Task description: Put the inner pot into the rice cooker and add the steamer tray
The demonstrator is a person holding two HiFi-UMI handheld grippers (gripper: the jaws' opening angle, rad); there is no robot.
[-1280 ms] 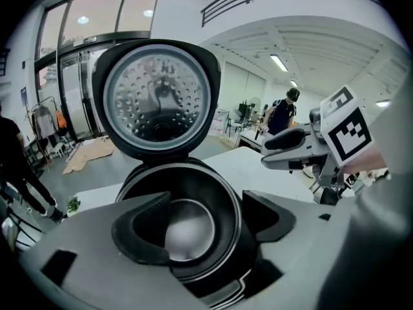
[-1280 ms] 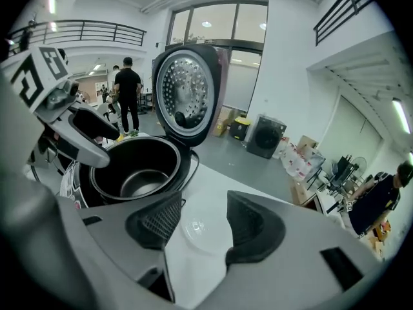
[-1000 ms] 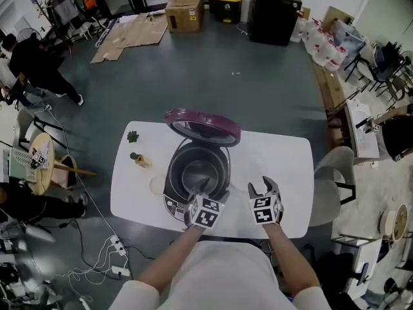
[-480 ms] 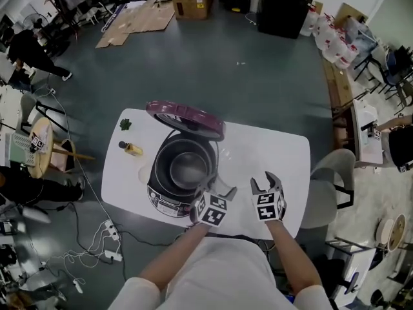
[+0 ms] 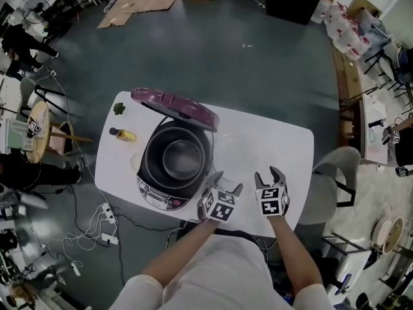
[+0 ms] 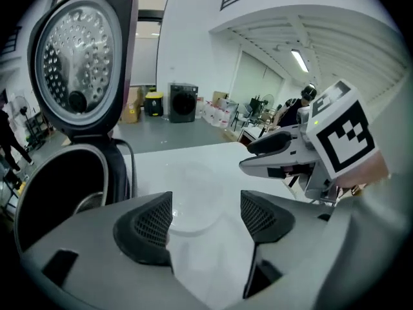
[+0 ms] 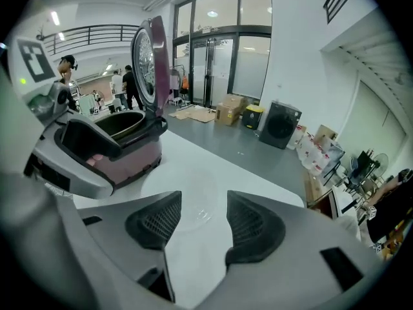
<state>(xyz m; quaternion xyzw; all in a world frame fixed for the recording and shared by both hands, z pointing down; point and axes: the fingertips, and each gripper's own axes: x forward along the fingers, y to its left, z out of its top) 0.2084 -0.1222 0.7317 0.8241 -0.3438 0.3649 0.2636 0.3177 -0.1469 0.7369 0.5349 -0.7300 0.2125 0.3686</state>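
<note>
The round rice cooker (image 5: 150, 173) stands on the smooth white worktop (image 5: 284, 147) with its purple lid (image 5: 173, 106) raised. The metal inner pot (image 5: 181, 161) sits inside. A clear, round steamer tray (image 6: 193, 199) lies flat just beside the cooker. The left tool (image 5: 229, 181) and right tool (image 5: 268, 174) have their jaws spread, and the meshed pads grip nothing. The panel print is too small to read.

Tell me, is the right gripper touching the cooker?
Apart. The head view shows the right gripper over bare table, with the left gripper between it and the cooker.
</note>
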